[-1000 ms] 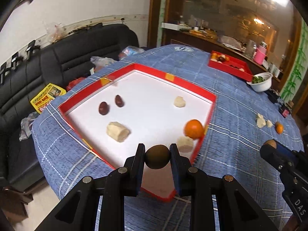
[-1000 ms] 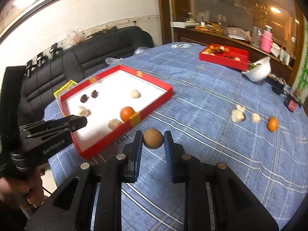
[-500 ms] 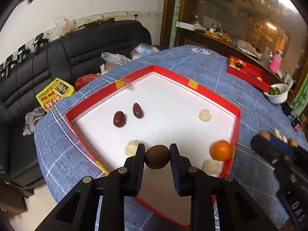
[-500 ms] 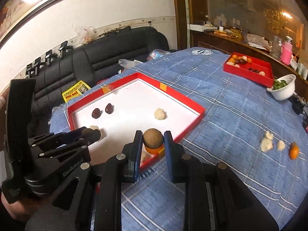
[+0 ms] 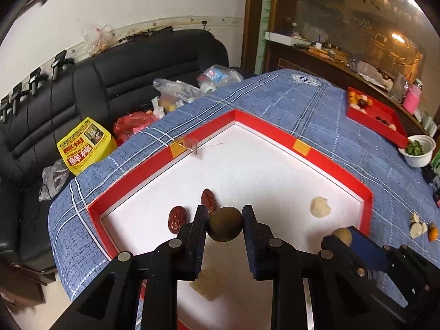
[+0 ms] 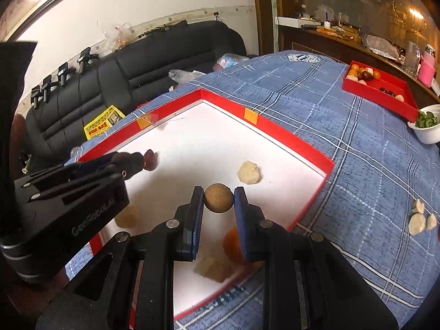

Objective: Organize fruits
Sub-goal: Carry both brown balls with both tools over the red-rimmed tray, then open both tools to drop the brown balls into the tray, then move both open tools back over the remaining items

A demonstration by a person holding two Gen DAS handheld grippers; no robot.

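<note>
My left gripper (image 5: 225,227) is shut on a dark brown round fruit (image 5: 225,227) and holds it over the red-rimmed white tray (image 5: 275,137), just in front of two red dates (image 5: 177,219). My right gripper (image 6: 218,202) is shut on a tan round fruit (image 6: 218,201) over the same tray (image 6: 288,134), beside the left one. In the tray lie pale peeled pieces (image 6: 249,172), an orange (image 6: 232,244) partly hidden by my right fingers, and a date (image 6: 149,159).
Pale pieces (image 6: 418,222) and a small orange (image 5: 433,233) lie on the blue checked cloth (image 6: 357,165) at right. A second red tray of fruit (image 6: 379,90) and a white bowl (image 6: 427,128) stand at the back right. A black sofa with bags lies beyond the table's left edge.
Both grippers, each still holding its fruit, have moved forward and left over the white tray. The dates now sit right at my left fingertips.
</note>
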